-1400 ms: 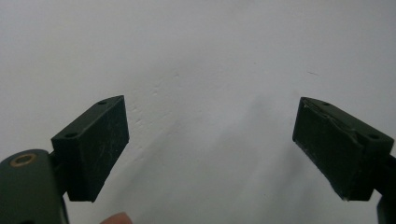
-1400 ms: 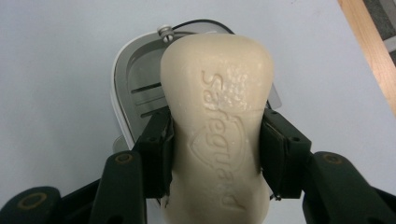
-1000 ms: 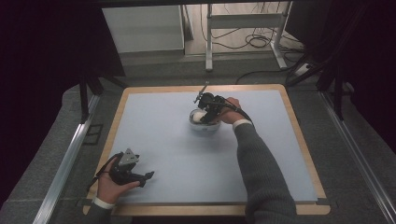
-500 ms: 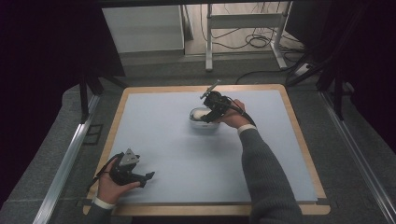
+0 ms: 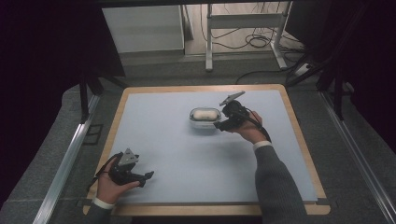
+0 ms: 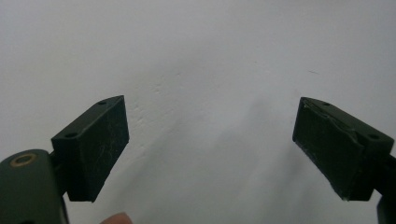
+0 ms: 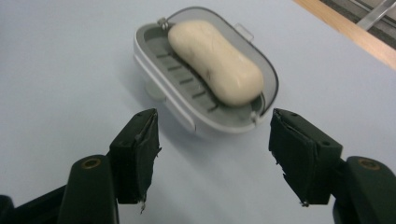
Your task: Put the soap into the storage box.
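- Your right tongs [image 7: 212,156] stand part open with nothing between the jaws. They have just been opening, and the pads are clear of the soap dish [image 7: 154,65]. In the high view these right tongs [image 5: 223,123] sit just beside the dish's right end.
- Your left tongs [image 6: 210,149] gape wide over bare worktop and hold nothing. In the high view the left tongs [image 5: 140,176] rest near the front left corner, well apart from the dish.
- Soap [image 7: 215,60]: a pale cream bar, rounded and slightly waisted, matte with a few dark specks. It lies lengthwise in the dish, at mid worktop toward the far side.
- Dish: an oval white shell with a grey ribbed insert and a thin clear rim. A small tab and a metal pin sit on its edge.
- Worktop [image 5: 187,154]: a smooth pale blue mat with a wooden border [image 5: 299,135].
- Risk, as I judge it: the dish looks light on a slick mat. Swing your right hand back carelessly and a jaw tip may catch the near rim, skidding or tipping the dish.
- Risk: the bar looks hard and rounded. If you pinch it off centre it may squirt out of the pads and slide across the mat.
- Risk: the pads [image 7: 140,154] show frayed edges, so grip on the smooth rim may be uneven.
- Risk: the cable trailing from your right hand [image 5: 250,133] could drag over the dish if you cross above it.
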Tool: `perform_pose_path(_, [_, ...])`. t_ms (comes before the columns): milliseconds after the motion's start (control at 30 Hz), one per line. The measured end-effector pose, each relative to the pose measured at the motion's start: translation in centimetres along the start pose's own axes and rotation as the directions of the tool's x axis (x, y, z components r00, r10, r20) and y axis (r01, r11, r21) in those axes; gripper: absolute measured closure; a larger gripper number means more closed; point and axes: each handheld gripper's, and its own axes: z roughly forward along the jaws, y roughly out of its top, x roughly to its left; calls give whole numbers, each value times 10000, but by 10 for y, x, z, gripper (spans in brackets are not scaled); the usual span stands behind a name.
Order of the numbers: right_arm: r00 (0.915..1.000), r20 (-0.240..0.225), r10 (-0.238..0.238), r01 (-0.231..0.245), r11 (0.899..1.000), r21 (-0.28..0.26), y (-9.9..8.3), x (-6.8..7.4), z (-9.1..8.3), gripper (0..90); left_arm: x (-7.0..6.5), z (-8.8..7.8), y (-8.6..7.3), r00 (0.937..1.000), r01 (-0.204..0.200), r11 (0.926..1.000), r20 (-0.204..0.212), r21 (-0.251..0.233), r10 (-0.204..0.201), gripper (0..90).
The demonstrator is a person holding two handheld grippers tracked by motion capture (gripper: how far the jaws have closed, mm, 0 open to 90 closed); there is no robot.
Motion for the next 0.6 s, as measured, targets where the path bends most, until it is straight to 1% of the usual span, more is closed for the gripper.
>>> perform_pose_path(33, [10000, 0, 0, 0, 10000, 0, 0, 0, 0, 327, 0, 0, 0, 10000, 0, 10000, 0, 2, 0, 112])
perform_pose_path(67, [10000, -17, 71, -71, 10000, -9, -4, 0, -2, 327, 0, 0, 0, 10000, 0, 10000, -2, 4, 0, 112])
perform_pose_path(133, [9998, 31, 174, -173, 9998, -92, -16, 0, -7, 318, 0, 0, 0, 10000, -4, 10000, -12, 8, 4, 112])
perform_pose_path(167, [9995, 55, 308, -307, 9995, -113, -22, 0, -9, 317, 0, 0, 0, 10000, -2, 10000, -12, 20, 2, 112])
perform_pose_path(200, [9990, 100, 445, -443, 9988, -203, -31, 1, -13, 313, 0, 1, 0, 10000, -7, 10000, -21, 21, 7, 112])
perform_pose_path(233, [9990, 100, 445, -443, 9988, -203, -31, 1, -13, 313, -1, 1, 0, 10000, 1, 10000, -23, 20, -1, 112])
perform_pose_path(333, [9975, 197, 679, -672, 9971, -355, -50, 3, -21, 312, -1, 2, 0, 10000, -18, 10000, -31, 39, 18, 112])
perform_pose_path(400, [9975, 290, 647, -633, 9969, -473, -60, 5, -25, 312, -1, 2, 0, 10000, -8, 10000, -24, 45, 8, 112])
perform_pose_path(467, [9969, 227, 751, -734, 9952, -649, -71, 7, -29, 312, -1, 2, 0, 10000, 19, 10000, -39, 28, -19, 112])
perform_pose_path(533, [9962, 335, 804, -782, 9949, -640, -83, 9, -32, 308, -1, 2, 0, 10000, 12, 10000, -52, 26, -12, 112])
perform_pose_path(600, [9946, 420, 951, -924, 9939, -605, -95, 11, -35, 301, -1, 2, 0, 10000, 15, 10000, -54, 44, -15, 112])
